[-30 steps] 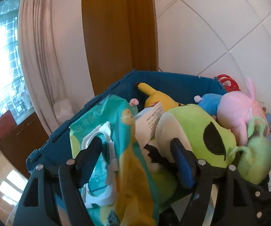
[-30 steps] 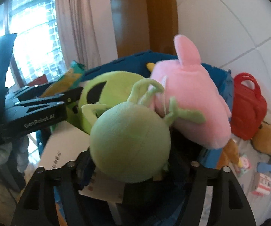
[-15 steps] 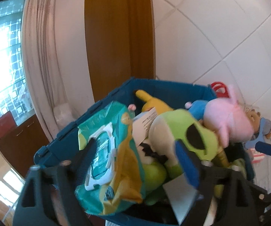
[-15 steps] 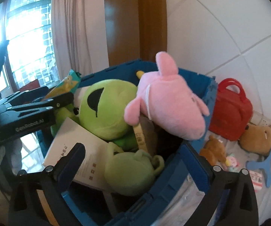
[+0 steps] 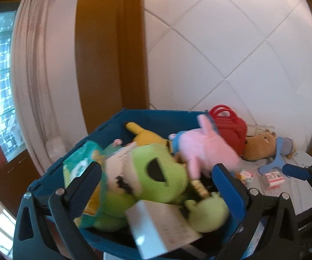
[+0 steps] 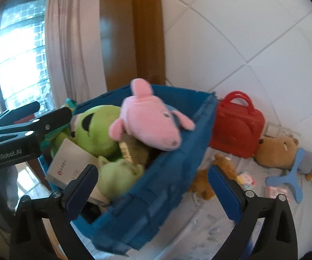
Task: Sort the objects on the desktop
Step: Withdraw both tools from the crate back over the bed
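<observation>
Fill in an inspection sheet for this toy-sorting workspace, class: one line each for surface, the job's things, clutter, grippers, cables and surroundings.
Surface: pale table, partly bare.
Job's things: blue bin heaped with a pink plush, green alien plush, small green plush, white box, yellow plush and wipes pack.
Clutter: red toy bag, brown bear, blue comb, small brown plush on the table.
Grippers: left gripper and right gripper, jaws open, empty.
Cables: nothing seen.
Surroundings: tiled wall, curtain, window.

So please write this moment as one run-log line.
left tongs: open | right tongs: open | blue plastic bin: full | red toy handbag: outside
</observation>
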### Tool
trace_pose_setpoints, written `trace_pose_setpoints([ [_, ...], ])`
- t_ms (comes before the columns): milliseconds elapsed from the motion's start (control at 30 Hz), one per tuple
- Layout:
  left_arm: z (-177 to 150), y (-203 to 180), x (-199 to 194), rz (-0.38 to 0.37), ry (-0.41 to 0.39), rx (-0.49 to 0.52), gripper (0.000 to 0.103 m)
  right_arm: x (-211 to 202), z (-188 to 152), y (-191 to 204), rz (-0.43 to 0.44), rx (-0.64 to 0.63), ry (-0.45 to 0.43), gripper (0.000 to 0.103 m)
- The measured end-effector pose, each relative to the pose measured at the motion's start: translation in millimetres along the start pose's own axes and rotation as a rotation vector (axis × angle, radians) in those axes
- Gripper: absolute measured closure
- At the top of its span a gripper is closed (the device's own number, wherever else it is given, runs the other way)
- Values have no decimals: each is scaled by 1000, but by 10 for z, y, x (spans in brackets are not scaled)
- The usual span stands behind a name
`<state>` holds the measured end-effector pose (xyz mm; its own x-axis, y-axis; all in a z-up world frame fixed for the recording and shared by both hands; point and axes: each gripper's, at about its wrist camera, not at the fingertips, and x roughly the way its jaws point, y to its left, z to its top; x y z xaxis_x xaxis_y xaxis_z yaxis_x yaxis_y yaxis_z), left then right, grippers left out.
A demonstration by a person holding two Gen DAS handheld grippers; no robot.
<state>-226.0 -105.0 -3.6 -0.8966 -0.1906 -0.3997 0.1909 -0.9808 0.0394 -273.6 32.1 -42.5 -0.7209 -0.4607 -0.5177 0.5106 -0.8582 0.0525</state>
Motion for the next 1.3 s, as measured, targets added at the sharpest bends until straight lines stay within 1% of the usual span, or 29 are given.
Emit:
trace_pose_setpoints([
  [100, 15, -272, -15, -23, -3, 16, 0, -119, -34, -173, -22, 14, -6, 0],
  [300, 45, -816, -44, -70, -8, 48, 0, -430, -171, -731, -60, 41, -21, 0],
  [533, -51, -1824, 50, -98, 25, 55, 0, -823, -408, -1641, -93, 54, -9, 0],
  [700, -177, -2394, 163, -117, 71, 34, 0, -993, -710, -2392, -127, 78, 51, 0],
  [800, -244, -2701, 280, -113, 114, 42, 0, -1072, -862, -2793, -149, 109, 77, 0],
  [933, -335, -3047, 518, -110, 178, 78, 0, -1071, -994, -3259, -181, 159, 102, 0],
  [1067, -432, -3234, 745, -115, 227, 95, 0, -1003, -1105, -3624, -209, 207, 116, 0],
  [1167, -512, -3333, 977, -125, 264, 94, 0, -868, -1187, -3840, -234, 229, 155, 0],
  [1300, -652, -3432, 1350, -136, 330, 108, 0, -592, -1291, -4049, -246, 249, 207, 0],
])
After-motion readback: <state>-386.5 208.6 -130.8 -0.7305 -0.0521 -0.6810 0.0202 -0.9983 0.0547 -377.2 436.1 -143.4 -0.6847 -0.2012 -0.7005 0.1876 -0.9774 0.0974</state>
